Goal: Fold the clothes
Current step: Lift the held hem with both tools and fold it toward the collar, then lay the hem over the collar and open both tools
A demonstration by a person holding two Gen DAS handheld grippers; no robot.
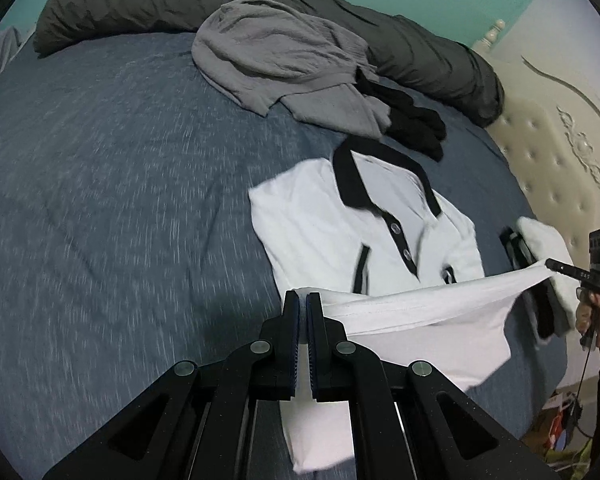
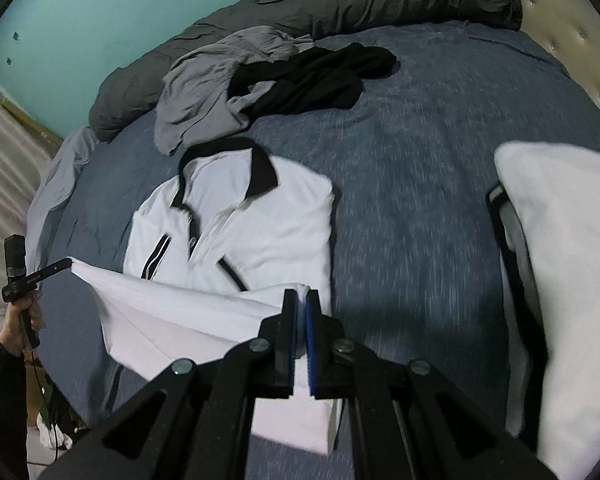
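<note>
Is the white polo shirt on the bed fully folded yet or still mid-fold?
Mid-fold. The white polo shirt has its bottom hem lifted and stretched between the left gripper and right gripper, both shut on it.

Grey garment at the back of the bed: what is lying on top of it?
A crumpled black garment lies over the right side of the grey garment, best seen from the right wrist. How much grey cloth it covers cannot be seen. A dark duvet is bunched behind both.
</note>
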